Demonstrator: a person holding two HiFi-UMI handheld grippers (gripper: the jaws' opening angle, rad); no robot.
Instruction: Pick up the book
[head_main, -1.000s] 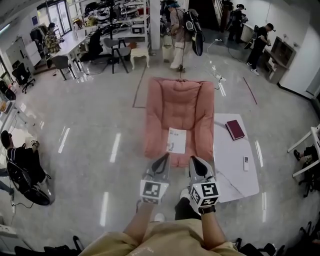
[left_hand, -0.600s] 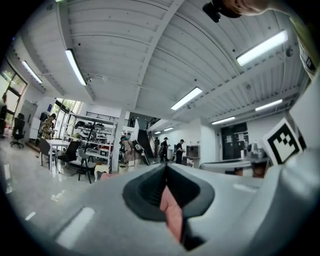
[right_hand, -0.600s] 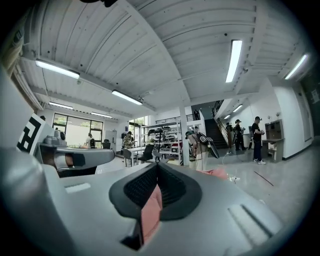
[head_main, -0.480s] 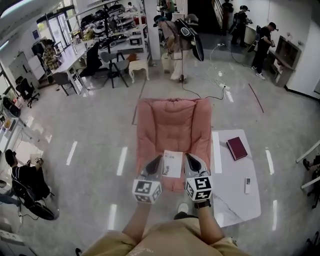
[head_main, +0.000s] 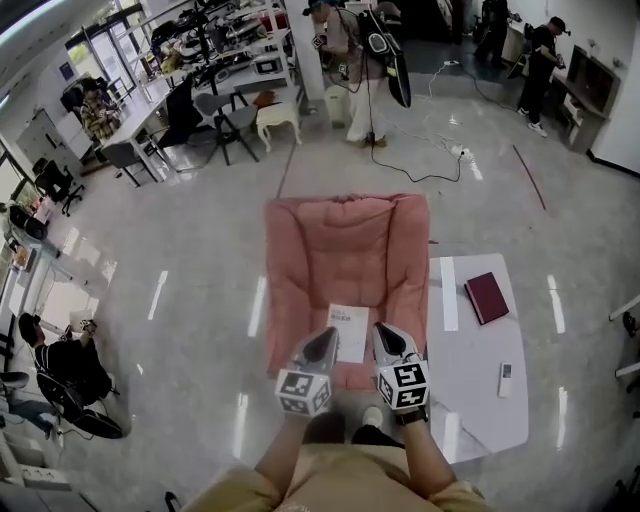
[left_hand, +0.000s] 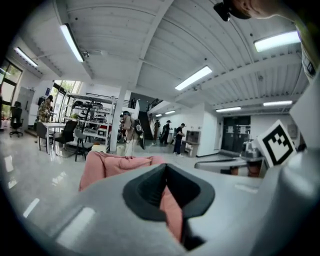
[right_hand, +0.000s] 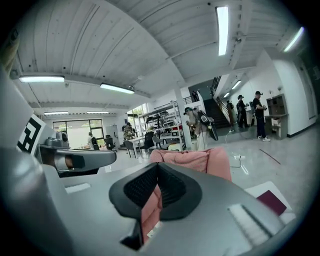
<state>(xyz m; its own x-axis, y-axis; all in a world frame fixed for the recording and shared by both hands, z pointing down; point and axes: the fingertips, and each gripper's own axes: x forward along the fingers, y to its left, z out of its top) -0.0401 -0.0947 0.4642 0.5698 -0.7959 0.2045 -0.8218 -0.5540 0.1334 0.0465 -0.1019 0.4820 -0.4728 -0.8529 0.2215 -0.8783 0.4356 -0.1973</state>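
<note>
A thin white book (head_main: 350, 330) lies flat on the near part of a pink floor-chair cushion (head_main: 345, 250). A second, dark red book (head_main: 487, 297) rests on the low white table (head_main: 470, 350) to the right, also seen in the right gripper view as a maroon book (right_hand: 271, 201). My left gripper (head_main: 324, 341) hovers at the white book's left near corner and my right gripper (head_main: 386, 337) at its right near corner. Both are shut with nothing between the jaws. The left gripper (left_hand: 166, 175) and right gripper (right_hand: 157, 172) point almost level across the pink cushion (left_hand: 117, 165).
A white remote (head_main: 505, 378) lies on the table near its right edge. A cable (head_main: 420, 175) trails over the shiny floor behind the cushion. Desks, chairs and a white stool (head_main: 277, 118) stand at the back left. Several people stand at the back, and one sits at the left (head_main: 65, 365).
The person has walked up to the pink cushion, which now lies nearer and lower in the head view. Both shut grippers came forward and now flank the white book's near end.
</note>
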